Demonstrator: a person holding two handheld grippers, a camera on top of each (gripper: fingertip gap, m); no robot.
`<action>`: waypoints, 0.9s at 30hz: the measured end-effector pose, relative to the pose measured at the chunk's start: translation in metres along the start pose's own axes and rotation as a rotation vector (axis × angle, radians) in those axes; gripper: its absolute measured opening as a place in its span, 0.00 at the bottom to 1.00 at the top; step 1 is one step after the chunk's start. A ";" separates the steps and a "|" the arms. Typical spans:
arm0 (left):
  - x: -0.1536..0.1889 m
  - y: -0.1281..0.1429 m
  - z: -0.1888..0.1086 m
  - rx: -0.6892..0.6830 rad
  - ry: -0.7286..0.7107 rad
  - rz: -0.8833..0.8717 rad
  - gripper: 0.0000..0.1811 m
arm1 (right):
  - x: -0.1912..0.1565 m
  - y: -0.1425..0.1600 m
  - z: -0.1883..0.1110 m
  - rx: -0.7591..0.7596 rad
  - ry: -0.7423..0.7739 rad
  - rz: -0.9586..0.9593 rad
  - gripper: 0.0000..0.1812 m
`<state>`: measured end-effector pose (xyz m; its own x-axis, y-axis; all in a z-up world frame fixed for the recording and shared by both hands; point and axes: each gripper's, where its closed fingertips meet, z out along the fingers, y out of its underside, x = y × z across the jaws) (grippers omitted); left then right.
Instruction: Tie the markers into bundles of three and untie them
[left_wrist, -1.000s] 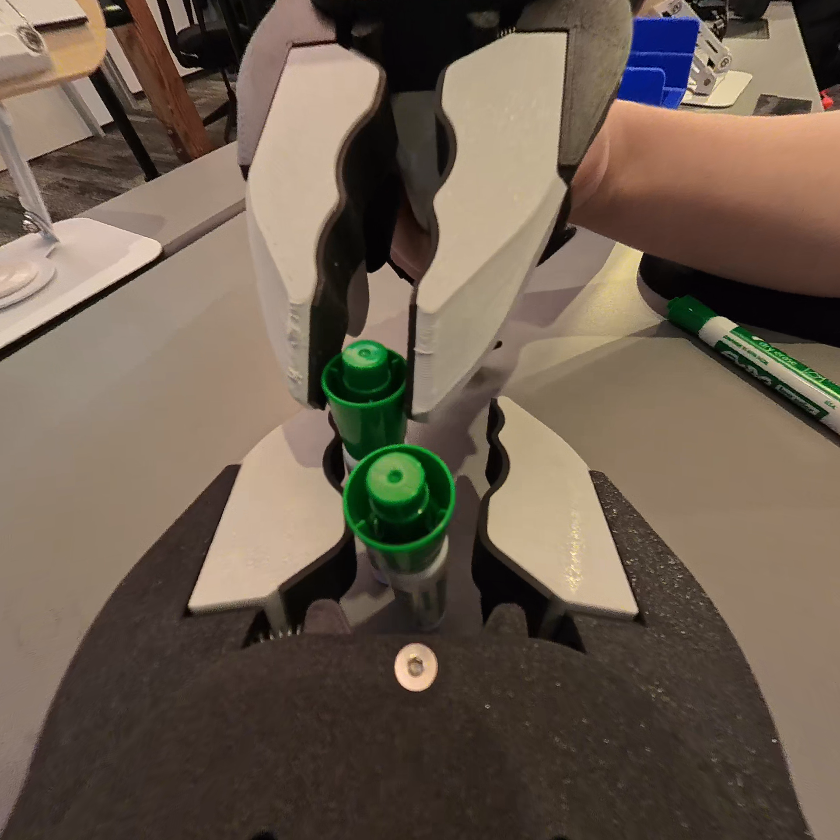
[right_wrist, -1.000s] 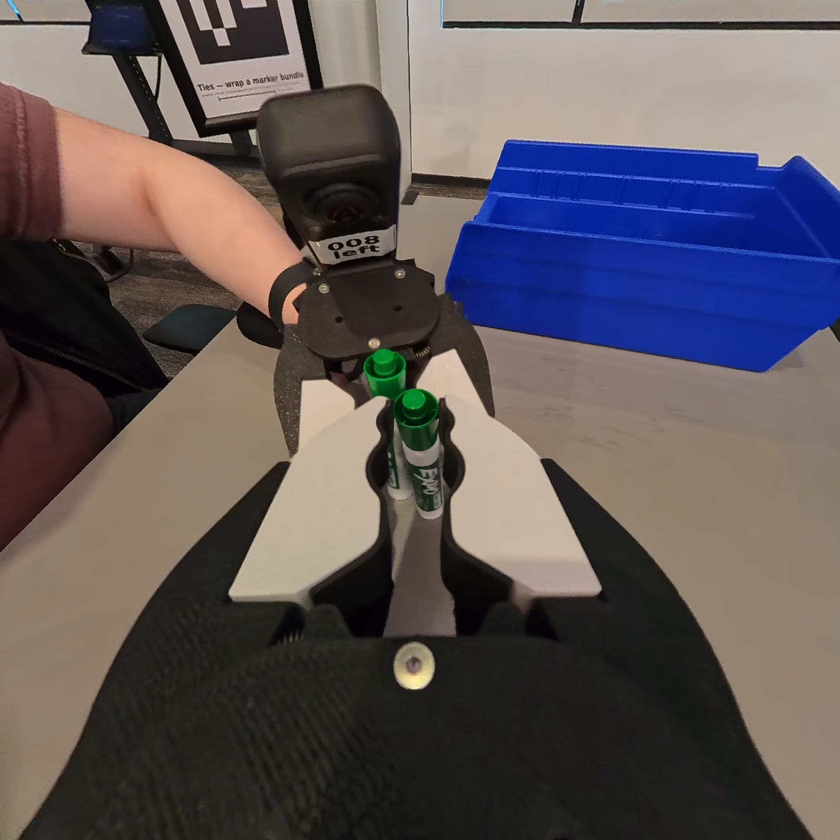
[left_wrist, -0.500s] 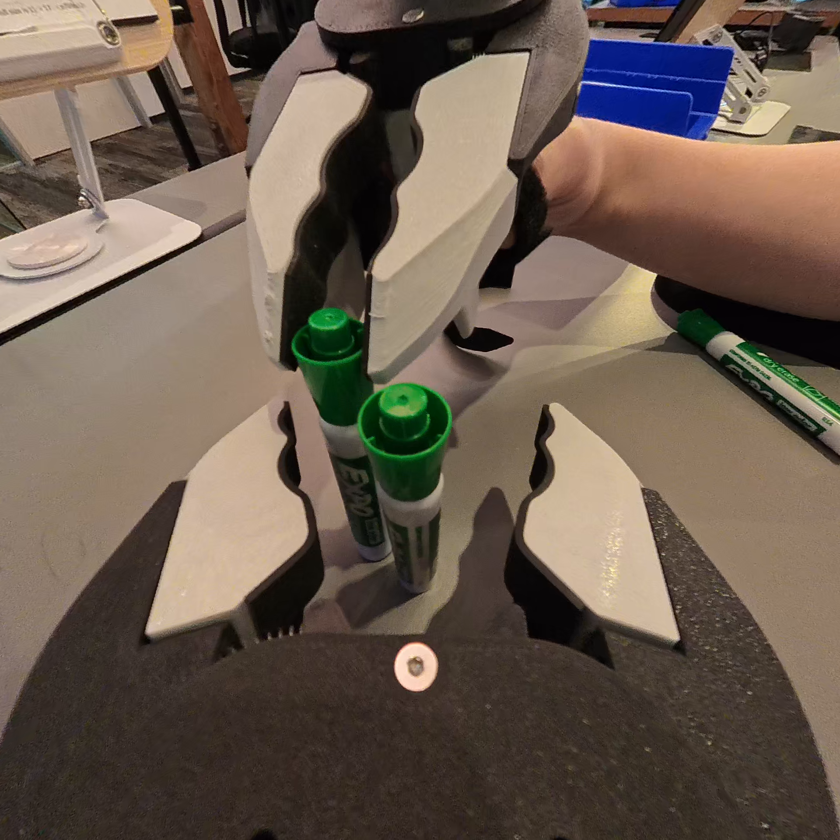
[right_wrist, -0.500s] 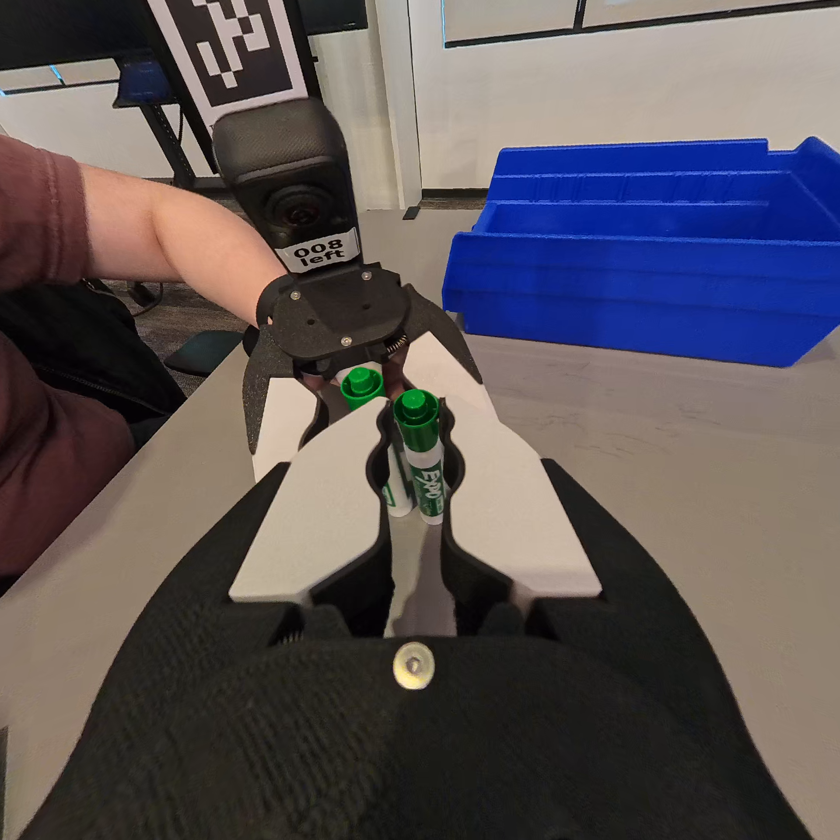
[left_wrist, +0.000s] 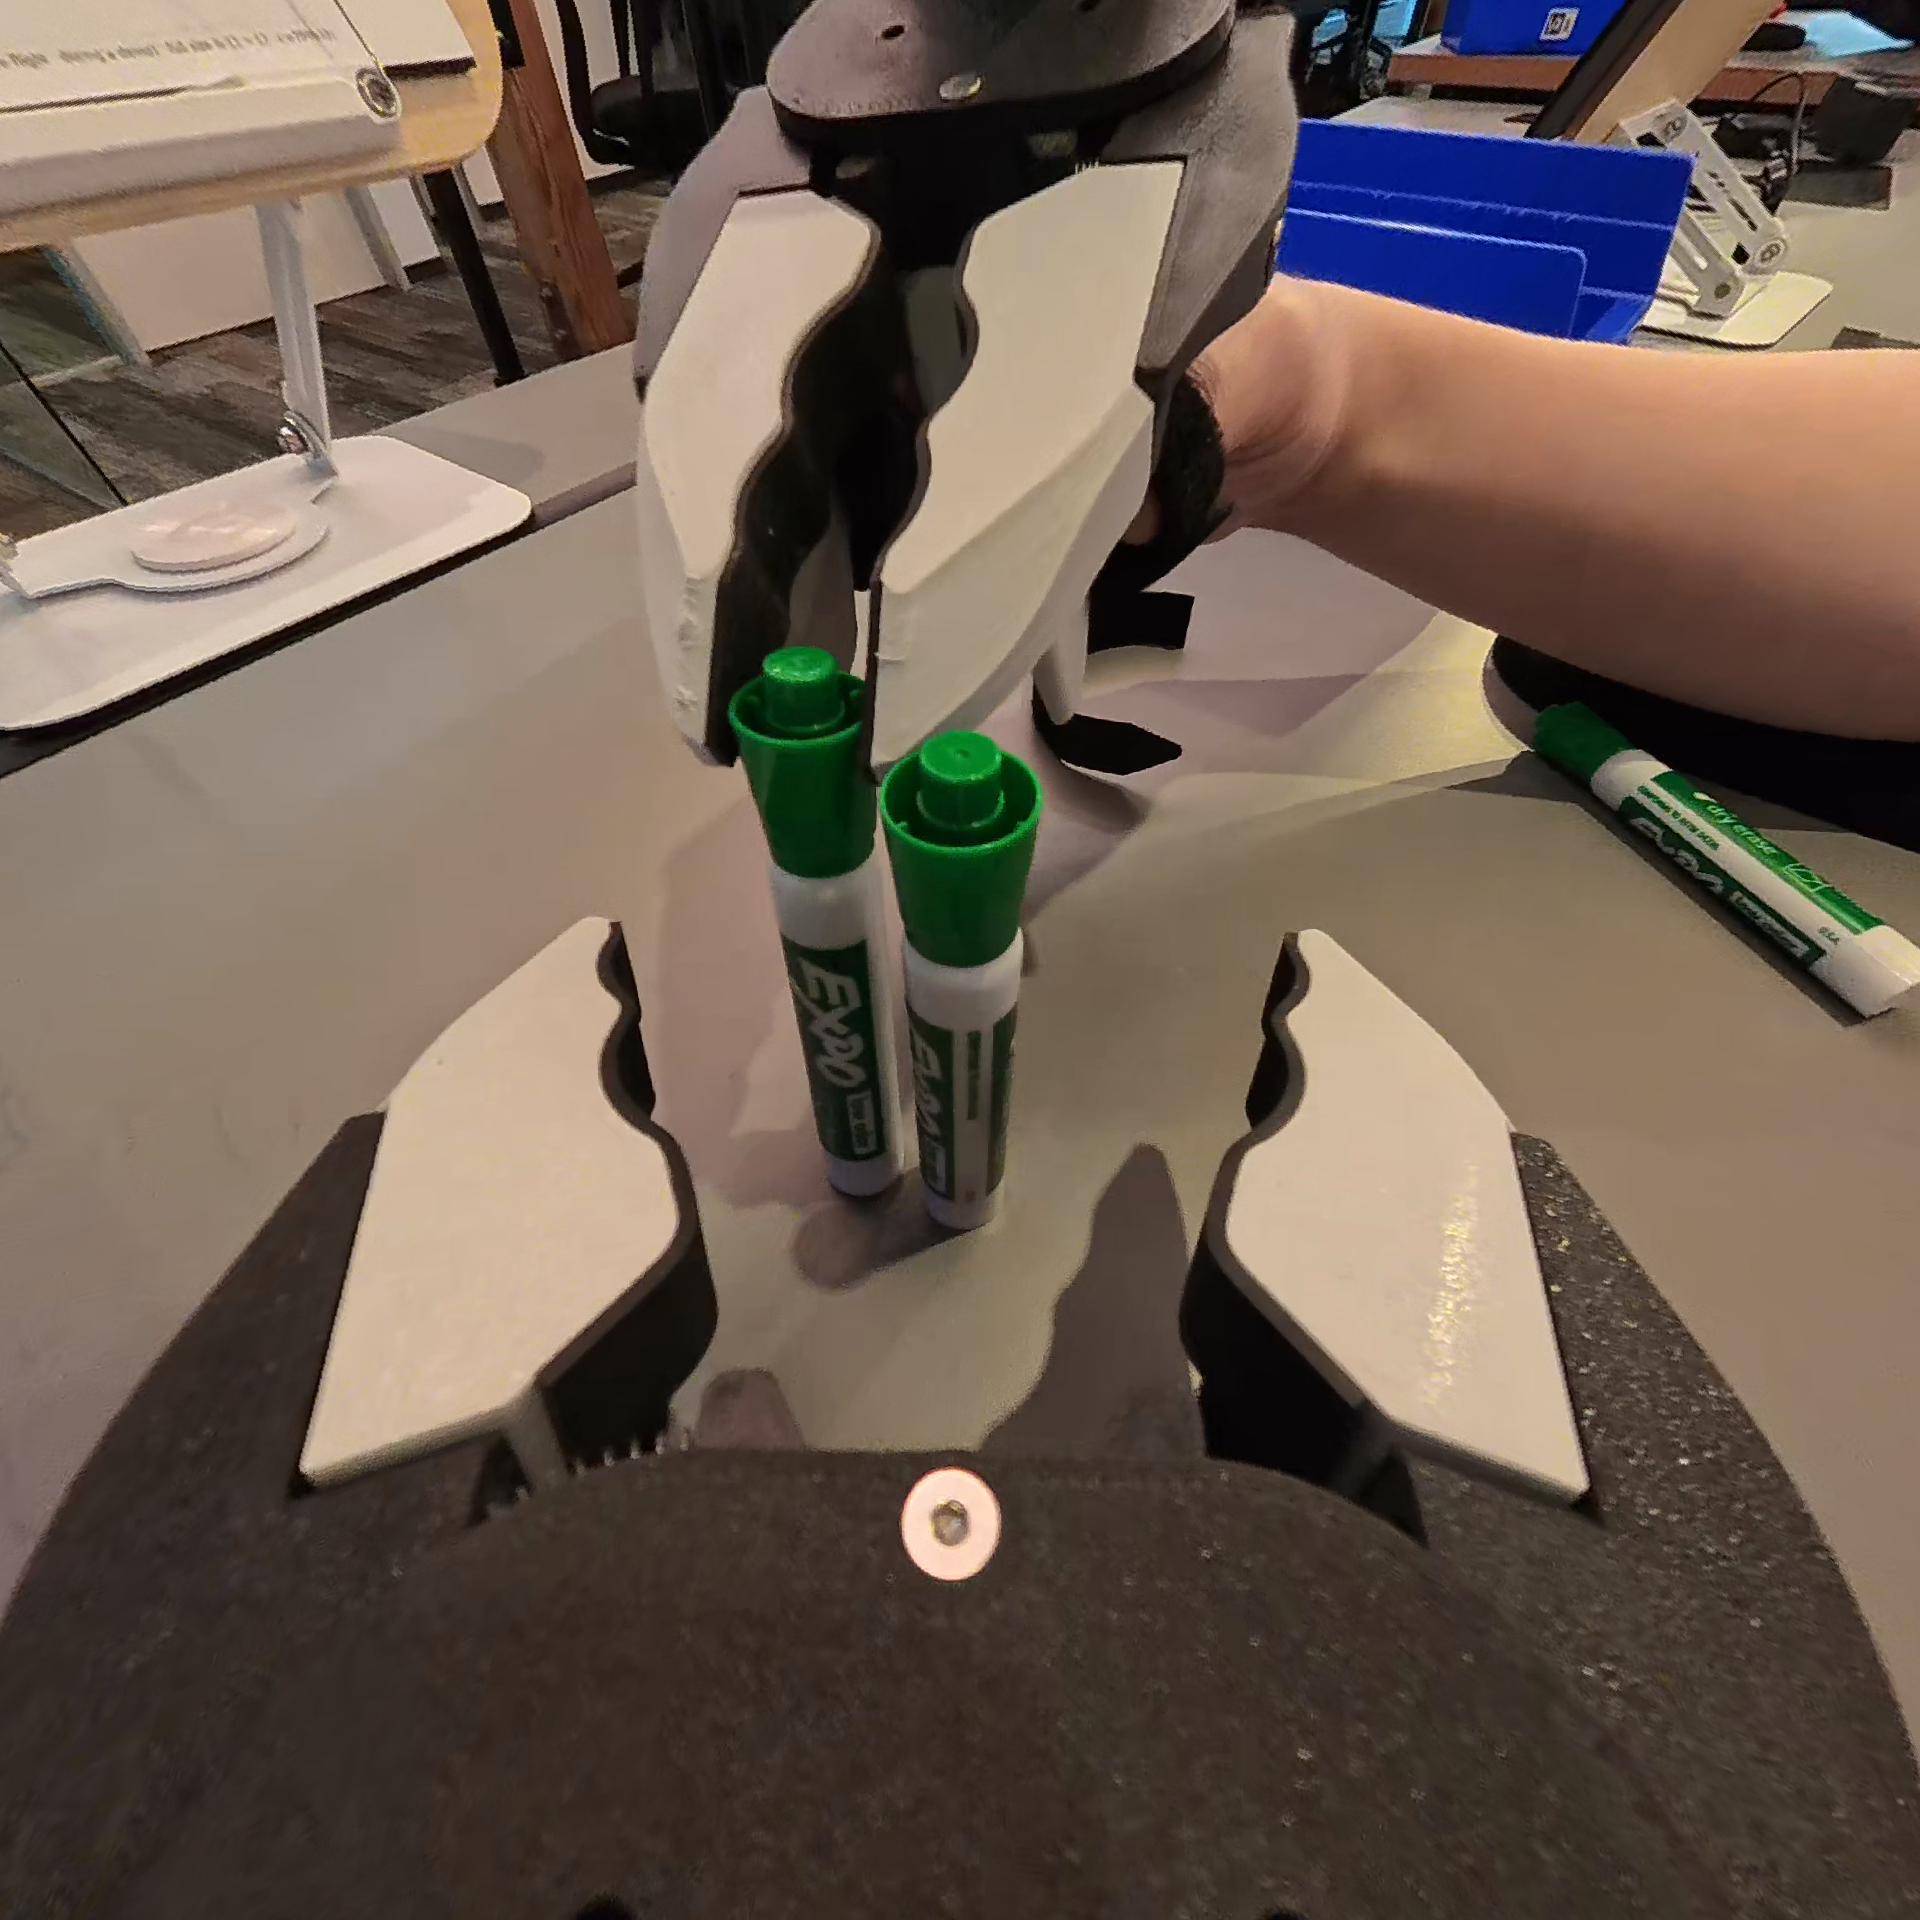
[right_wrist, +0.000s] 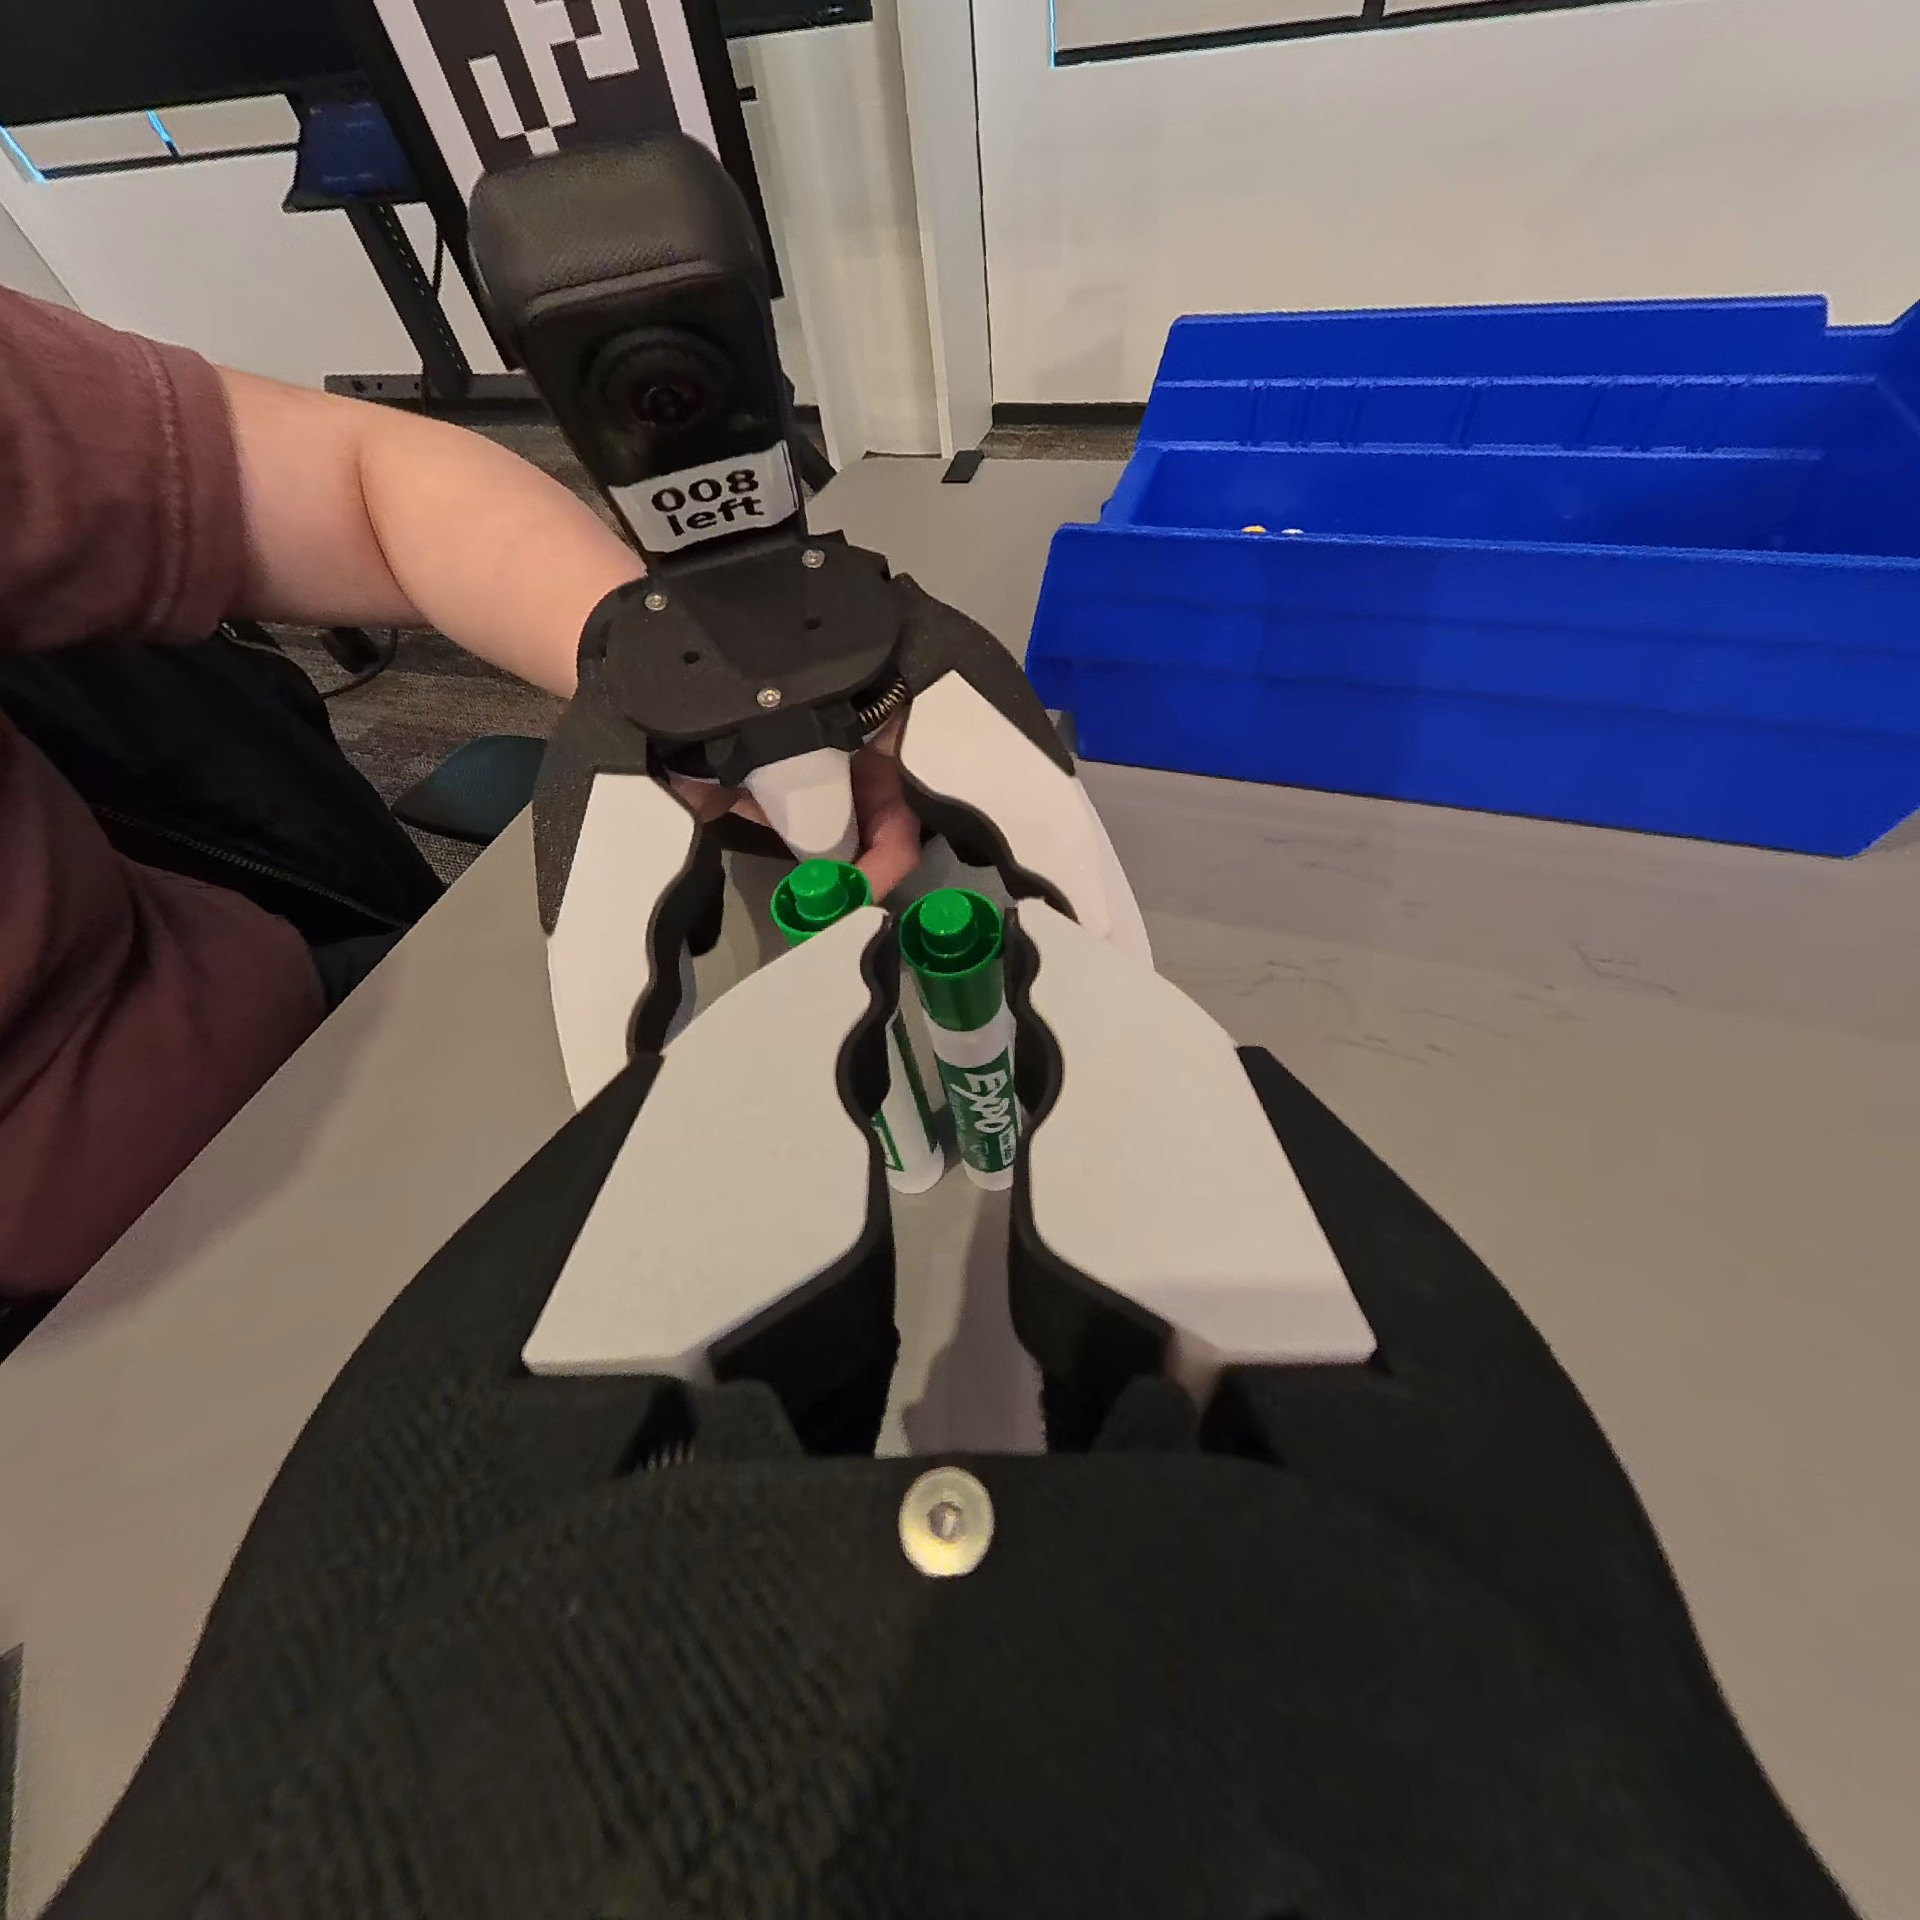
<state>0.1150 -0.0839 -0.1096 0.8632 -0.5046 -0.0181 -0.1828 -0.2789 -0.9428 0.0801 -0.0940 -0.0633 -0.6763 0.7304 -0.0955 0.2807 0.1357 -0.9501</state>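
Observation:
Two green-capped markers stand upright side by side on the grey table (left_wrist: 312, 883). My right gripper (left_wrist: 795, 717) reaches in from the far side and is shut on the cap of the farther marker (left_wrist: 821, 935). In the right wrist view that marker (right_wrist: 951, 935) sits between the tips of the right gripper (right_wrist: 948, 920). The nearer marker (left_wrist: 961, 935) stands against it, outside those jaws, and shows just past them in the right wrist view (right_wrist: 821, 904). My left gripper (left_wrist: 951, 935) is wide open, one finger on each side of the pair, touching neither. A third green marker (left_wrist: 1714, 862) lies flat at the right.
A blue bin (right_wrist: 1455, 675) stands on the table behind and to the right of the markers. A white stand base (left_wrist: 260, 540) lies at the far left. The person's forearm (left_wrist: 1558, 499) crosses above the lying marker. My right fingertips sit around 5 cm from my left ones.
My left gripper has opened off the nearer marker and drawn back. The right gripper has stayed shut on the farther marker. Both markers stay upright.

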 end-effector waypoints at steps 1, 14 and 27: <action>-0.001 0.000 -0.001 0.003 -0.003 0.000 0.63 | 0.000 0.000 0.000 0.000 0.002 -0.003 0.11; 0.002 0.005 -0.004 -0.014 0.018 -0.013 0.61 | 0.000 0.000 0.001 0.008 0.003 -0.001 0.12; 0.001 0.002 -0.005 0.002 0.024 -0.036 0.60 | 0.001 0.000 0.000 0.001 0.019 -0.010 0.13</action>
<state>0.1134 -0.0896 -0.1097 0.8576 -0.5137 0.0238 -0.1508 -0.2955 -0.9434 0.0792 -0.0930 -0.0633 -0.6662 0.7414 -0.0804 0.2730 0.1421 -0.9515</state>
